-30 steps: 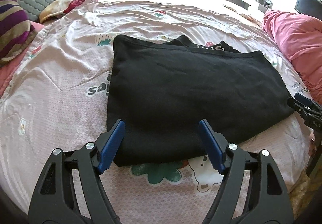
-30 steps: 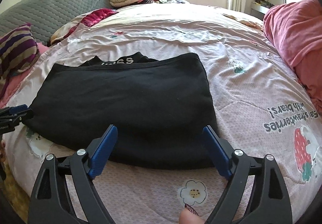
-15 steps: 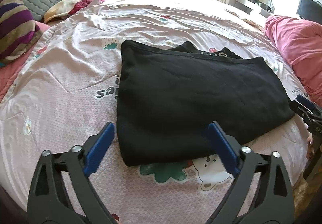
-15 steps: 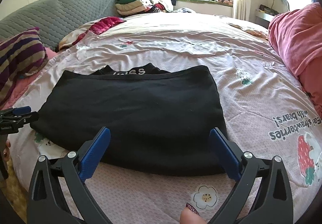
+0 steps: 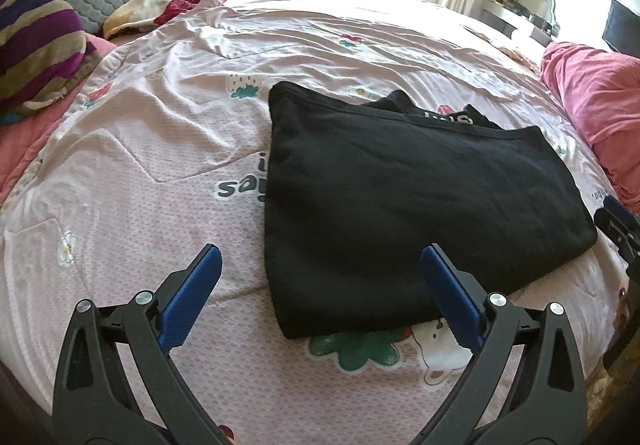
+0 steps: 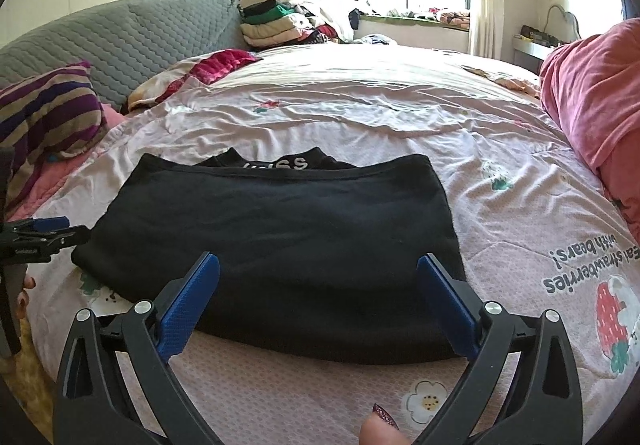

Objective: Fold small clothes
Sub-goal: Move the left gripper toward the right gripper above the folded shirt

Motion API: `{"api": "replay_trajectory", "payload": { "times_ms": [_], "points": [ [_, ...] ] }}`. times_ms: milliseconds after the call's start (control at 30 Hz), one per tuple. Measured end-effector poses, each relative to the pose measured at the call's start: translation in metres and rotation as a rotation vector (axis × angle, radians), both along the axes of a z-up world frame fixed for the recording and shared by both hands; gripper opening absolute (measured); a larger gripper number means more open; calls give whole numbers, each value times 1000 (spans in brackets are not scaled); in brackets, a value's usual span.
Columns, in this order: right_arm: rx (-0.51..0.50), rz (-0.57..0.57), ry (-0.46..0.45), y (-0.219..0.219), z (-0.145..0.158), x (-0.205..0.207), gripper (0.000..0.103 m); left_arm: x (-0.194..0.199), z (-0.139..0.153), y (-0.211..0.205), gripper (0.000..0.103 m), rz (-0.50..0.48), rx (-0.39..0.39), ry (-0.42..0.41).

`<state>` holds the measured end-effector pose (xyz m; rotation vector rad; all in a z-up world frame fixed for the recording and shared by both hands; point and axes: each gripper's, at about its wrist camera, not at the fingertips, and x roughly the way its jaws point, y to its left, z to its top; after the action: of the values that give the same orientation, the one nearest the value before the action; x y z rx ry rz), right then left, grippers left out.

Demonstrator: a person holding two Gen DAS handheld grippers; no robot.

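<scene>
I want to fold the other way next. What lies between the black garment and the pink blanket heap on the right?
Only bare printed bedsheet separates the black garment from the pink blanket heap, clearest in the right wrist view.

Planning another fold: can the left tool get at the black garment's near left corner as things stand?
Probably yes. The left tool is open above the black garment, its near corner lies between the jaws, and nothing on the bedspread blocks it.

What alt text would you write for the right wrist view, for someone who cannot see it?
A folded black garment lies flat on a pink printed bedspread, white lettering showing at its far edge. The right gripper hovers open over its near edge, holding nothing. The left gripper pokes in at the left edge; a striped pillow and stacked clothes lie beyond.
</scene>
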<state>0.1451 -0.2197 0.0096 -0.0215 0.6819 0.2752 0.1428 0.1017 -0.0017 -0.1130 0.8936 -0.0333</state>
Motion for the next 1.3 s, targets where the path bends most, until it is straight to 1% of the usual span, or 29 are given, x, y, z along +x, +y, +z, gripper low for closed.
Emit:
{"api": "replay_trajectory", "payload": {
  "times_ms": [333,500,567,933,1133,1300],
  "points": [
    [-33,68,-23,29,-1,-4,98,4,5,22,93,63,-13,-11],
    [-28,118,-32,51,1,-7,98,7,6,35,93,110,23,-10],
    [-22,138,-33,60,1,-9,98,8,5,40,93,123,19,-7],
    [-65,254,-46,117,-2,-17,98,21,1,49,93,145,32,12],
    [-60,300,-29,140,-6,-15,98,32,-3,51,93,153,39,30],
    [-83,340,-12,159,-14,-12,98,45,-6,52,93,158,44,37]
  ]
}}
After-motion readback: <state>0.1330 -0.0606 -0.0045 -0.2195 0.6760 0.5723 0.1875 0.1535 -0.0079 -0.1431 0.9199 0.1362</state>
